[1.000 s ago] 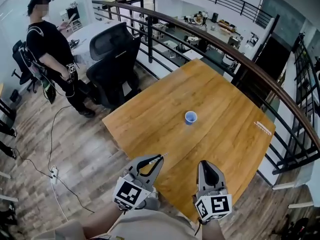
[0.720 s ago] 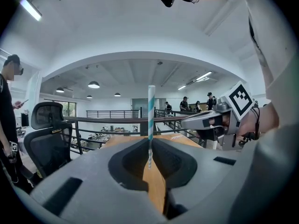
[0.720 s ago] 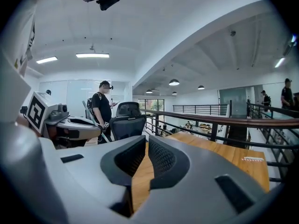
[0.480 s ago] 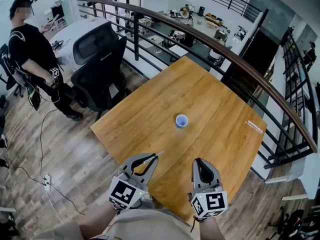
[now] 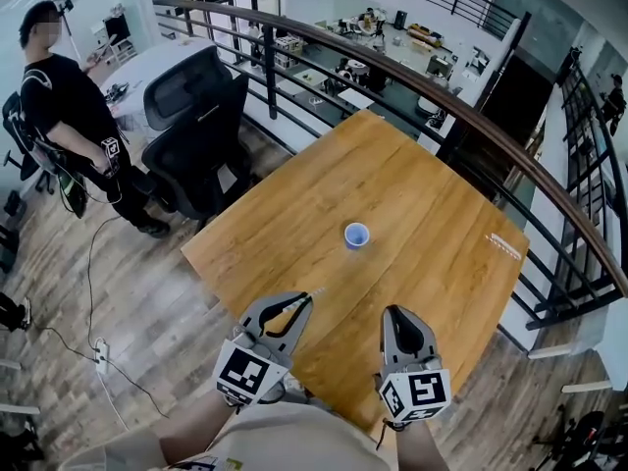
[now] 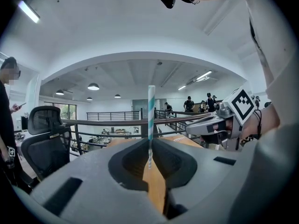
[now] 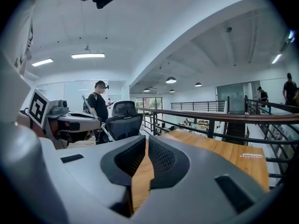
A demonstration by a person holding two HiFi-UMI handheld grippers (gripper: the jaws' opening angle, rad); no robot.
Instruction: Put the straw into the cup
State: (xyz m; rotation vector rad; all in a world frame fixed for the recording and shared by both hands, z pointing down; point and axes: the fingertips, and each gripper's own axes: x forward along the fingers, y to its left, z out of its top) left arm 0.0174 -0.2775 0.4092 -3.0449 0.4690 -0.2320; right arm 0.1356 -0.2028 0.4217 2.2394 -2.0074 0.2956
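Left claw: my left claw (image 6: 150, 142) is clamped narrow on the straw (image 6: 151, 113). The jaws meet on its lower part.
Straw: white with teal stripes. In the left gripper view it stands upright out of the jaws, most of its length above them and a short end below the pinch. From the head view I only make out a thin sliver at the claw's tip.
Right claw: my right claw (image 7: 146, 142) has its jaws drawn almost together, only a slit between them. Nothing is in it; I see bare table wood through the slit.
Claw positions: both hang over the near edge of the table (image 5: 432, 194), side by side, tips pointing towards the middle. Each marker cube (image 5: 245, 373) sits close to the camera, above the operator's sleeves.
Cup: small blue cup (image 5: 356, 235), upright, open mouth up, alone near the middle of the table. It is well apart from both claws, ahead of them and roughly between their lines.
Table: wooden, set cornerwise to me. A small striped strip (image 5: 505, 246) lies flat near its right edge, far from the cup.
Surroundings: a dark railing (image 5: 471, 116) curves behind the table. A black office chair (image 5: 196, 116) stands off its left side. A person (image 5: 69, 96) in black stands on the wooden floor further left.
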